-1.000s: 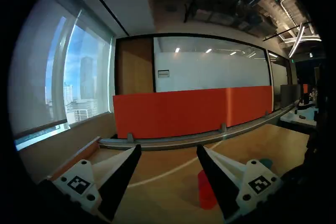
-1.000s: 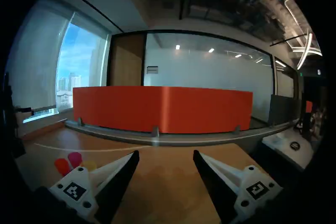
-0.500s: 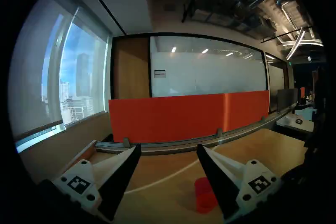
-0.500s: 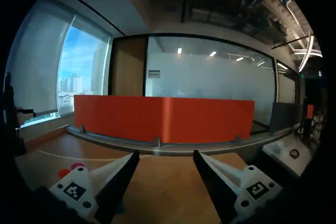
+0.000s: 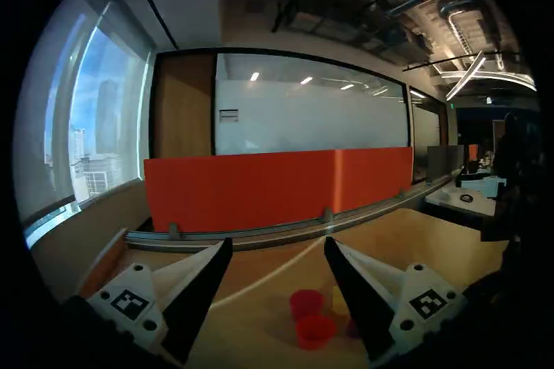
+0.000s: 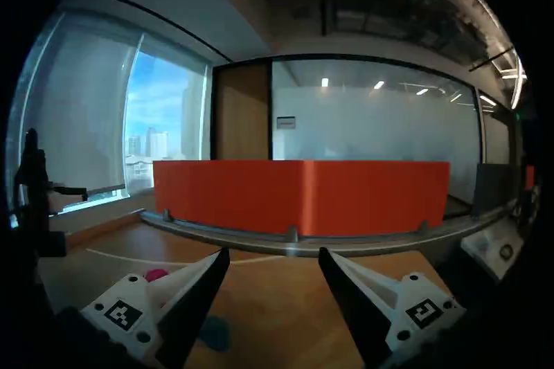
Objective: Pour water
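Observation:
In the left gripper view my left gripper (image 5: 277, 243) is open, with nothing between its fingers. Low between them two red cups stand on the wooden table: one farther (image 5: 306, 302), one nearer (image 5: 315, 331). A yellowish cup (image 5: 337, 299) and a pink thing (image 5: 352, 328) peek out beside the right finger. In the right gripper view my right gripper (image 6: 273, 253) is open and empty above the table. A pink cup (image 6: 156, 275) shows by its left finger, and a teal thing (image 6: 215, 333) lies low beside that finger. I cannot tell what holds water.
An orange partition (image 5: 277, 185) on a grey rail (image 6: 291, 237) runs along the table's far edge, with a glass wall and windows behind. A dark stand (image 6: 31, 189) rises at the left of the right gripper view. Another desk (image 5: 460, 196) lies to the right.
Both views have swung: the left gripper's now takes in two red cups lower between its fingers; the right gripper's has lost the red and yellow cups and gained a teal thing.

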